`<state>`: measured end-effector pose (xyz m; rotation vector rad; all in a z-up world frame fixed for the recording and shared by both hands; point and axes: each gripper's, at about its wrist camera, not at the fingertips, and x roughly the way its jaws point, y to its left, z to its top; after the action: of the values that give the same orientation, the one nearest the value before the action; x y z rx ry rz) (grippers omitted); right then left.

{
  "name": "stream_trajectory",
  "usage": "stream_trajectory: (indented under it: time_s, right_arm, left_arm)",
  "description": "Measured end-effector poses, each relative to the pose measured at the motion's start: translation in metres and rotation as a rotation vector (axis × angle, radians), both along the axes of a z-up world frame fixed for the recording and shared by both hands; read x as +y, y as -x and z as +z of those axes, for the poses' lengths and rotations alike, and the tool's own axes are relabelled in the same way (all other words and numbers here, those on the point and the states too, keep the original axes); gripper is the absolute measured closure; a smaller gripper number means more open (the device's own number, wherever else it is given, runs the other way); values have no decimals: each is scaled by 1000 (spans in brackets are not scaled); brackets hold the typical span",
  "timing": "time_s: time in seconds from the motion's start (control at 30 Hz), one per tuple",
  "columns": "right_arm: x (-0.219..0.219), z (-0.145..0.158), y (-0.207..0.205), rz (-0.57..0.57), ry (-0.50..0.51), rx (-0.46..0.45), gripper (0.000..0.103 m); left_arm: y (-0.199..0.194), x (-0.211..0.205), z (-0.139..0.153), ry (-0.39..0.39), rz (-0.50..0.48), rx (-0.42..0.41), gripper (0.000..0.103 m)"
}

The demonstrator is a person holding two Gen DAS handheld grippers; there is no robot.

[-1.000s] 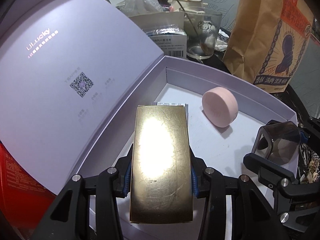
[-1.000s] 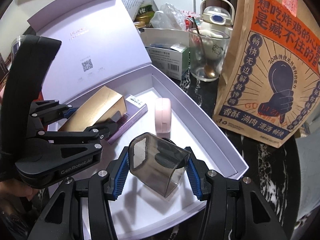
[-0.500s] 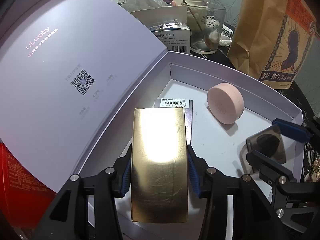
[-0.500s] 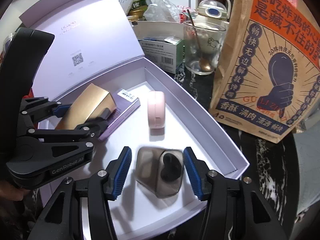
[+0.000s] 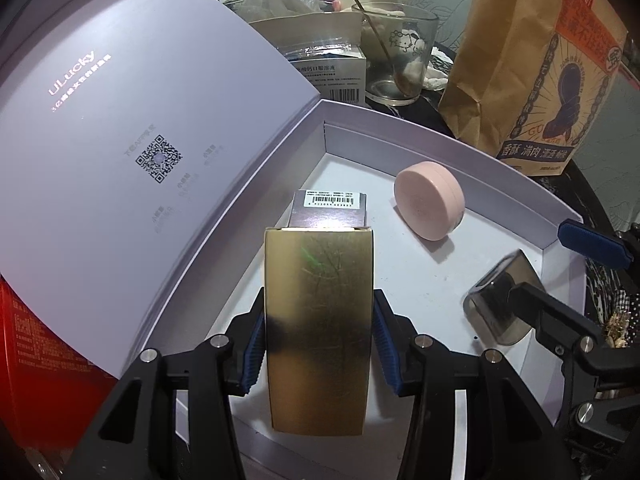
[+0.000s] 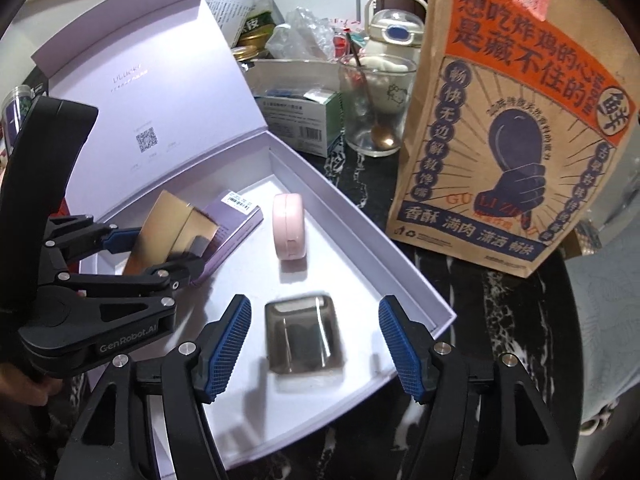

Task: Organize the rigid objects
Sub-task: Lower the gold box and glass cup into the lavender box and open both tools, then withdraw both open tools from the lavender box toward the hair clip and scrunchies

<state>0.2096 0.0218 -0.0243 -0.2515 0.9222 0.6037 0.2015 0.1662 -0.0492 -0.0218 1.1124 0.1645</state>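
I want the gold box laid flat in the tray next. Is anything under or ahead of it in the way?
Yes. A purple carton lies on the tray floor straight ahead of the gold box, which the left tongs grip. The pink round case stands off to its right, apart from it.

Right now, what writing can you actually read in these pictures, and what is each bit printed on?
"ULucky": inside the lavender box lid, above a QR code.
"GenRobot.AI": on the left gripper.
"想吃炸鸡的心是藏不住的", "鲜", "香酥 满肉 潇洒 畅快": on the brown paper bag.
Barcode labels on the purple box and the medicine carton: too small.
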Motion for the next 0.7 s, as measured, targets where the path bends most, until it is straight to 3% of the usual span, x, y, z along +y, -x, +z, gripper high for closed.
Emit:
stream_trajectory:
  time_s: [0.6,0.63,0.7]
  right_arm:
    - [-6,27,19,-4,14,-88,36]
    - [-6,28,20,-8,15,-96,36]
    - [-8,32,22,-16,16,-107,36]
  left_arm:
    - [17,-3,29,-45,16,-69,56]
    - [18,-4,30,-46,16,-70,54]
    - [22,-5,34,-54,18,-75,39]
